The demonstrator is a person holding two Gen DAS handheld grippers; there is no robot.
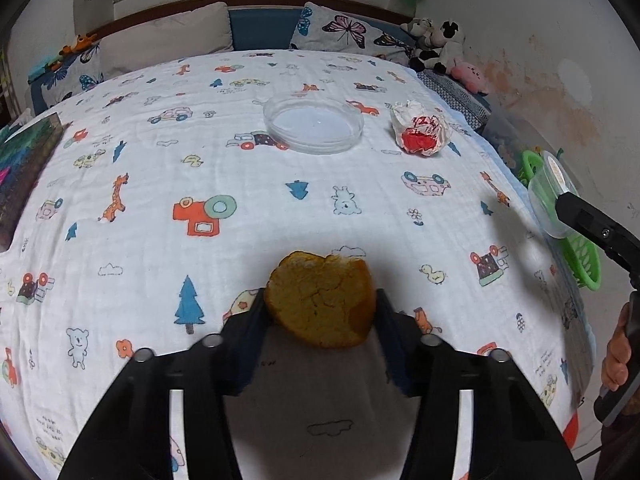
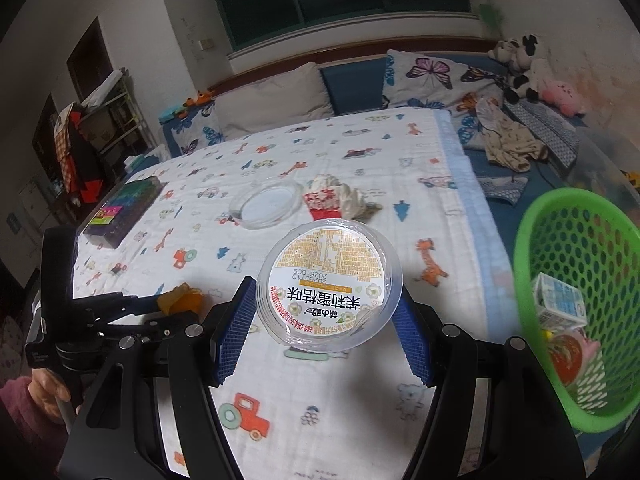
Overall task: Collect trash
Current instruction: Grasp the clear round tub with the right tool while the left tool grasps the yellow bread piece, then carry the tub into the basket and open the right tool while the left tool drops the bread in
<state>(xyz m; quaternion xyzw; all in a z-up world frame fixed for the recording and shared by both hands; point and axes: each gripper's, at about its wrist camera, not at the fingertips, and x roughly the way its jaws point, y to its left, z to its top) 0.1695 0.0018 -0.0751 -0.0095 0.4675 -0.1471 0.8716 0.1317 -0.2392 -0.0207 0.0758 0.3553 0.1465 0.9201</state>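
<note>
Green perforated plastic basket (image 2: 576,280) sits just right of the right gripper (image 2: 324,312), clamped on a clear labelled tub (image 2: 330,280), while the left gripper (image 1: 320,312), farther away, grips orange peel (image 1: 322,300).

You are looking at a bed (image 1: 248,184) wearing a cartoon-print sheet; lying on it are a clear round dish (image 1: 314,124), a crumpled red-and-white wrapper (image 1: 420,130) just beside it, and a dark box (image 2: 126,210) well apart.

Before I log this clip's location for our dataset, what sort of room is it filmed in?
Most likely a bedroom, perhaps a child's. A bed under a cartoon-print blanket fills both views, butterfly pillows line its head, and plush toys sit in the far corner.
</note>
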